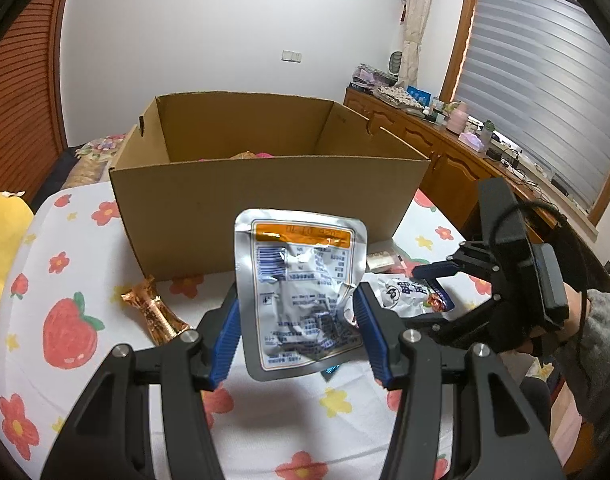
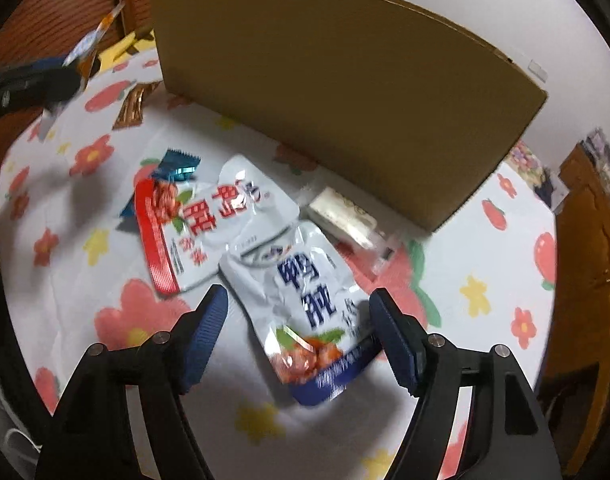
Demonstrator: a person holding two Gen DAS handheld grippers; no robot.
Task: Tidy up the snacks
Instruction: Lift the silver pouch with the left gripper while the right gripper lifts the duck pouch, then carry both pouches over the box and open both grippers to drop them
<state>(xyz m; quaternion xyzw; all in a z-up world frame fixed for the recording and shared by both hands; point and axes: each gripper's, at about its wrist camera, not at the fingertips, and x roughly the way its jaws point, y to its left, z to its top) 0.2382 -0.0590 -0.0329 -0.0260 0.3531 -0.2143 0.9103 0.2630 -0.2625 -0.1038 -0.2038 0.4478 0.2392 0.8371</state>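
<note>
The left gripper (image 1: 297,320) holds a silver pouch (image 1: 301,292) up off the cloth (image 1: 65,360). Its blue pads press on both sides of the pouch, so the jaws are partly closed on it. The pouch stands with its back label facing the camera, right in front of the box (image 1: 265,204). I think it is held high so it can go over the box wall and drop inside.

The right gripper (image 2: 299,316) is wide open and holds nothing. It hangs low over a white pouch (image 2: 301,292) with a blue bottom edge, one finger on each side. It looks ready to grab this one next. Whether the fingers touch the pouch yet is hard to tell, because this view is blurry.

More snacks lie in front of the box. A second white pouch (image 2: 189,236) with a red edge lies just beside the first, farther from the box's right end. A small teal packet (image 2: 177,164) peeks out from under it. A pale bar (image 2: 341,216) in clear wrap lies close to the box wall. A gold candy (image 1: 155,312) lies near the box's left end.

The box wall hides most of what is inside. Only a bit of pink and orange shows over the edge.
</note>
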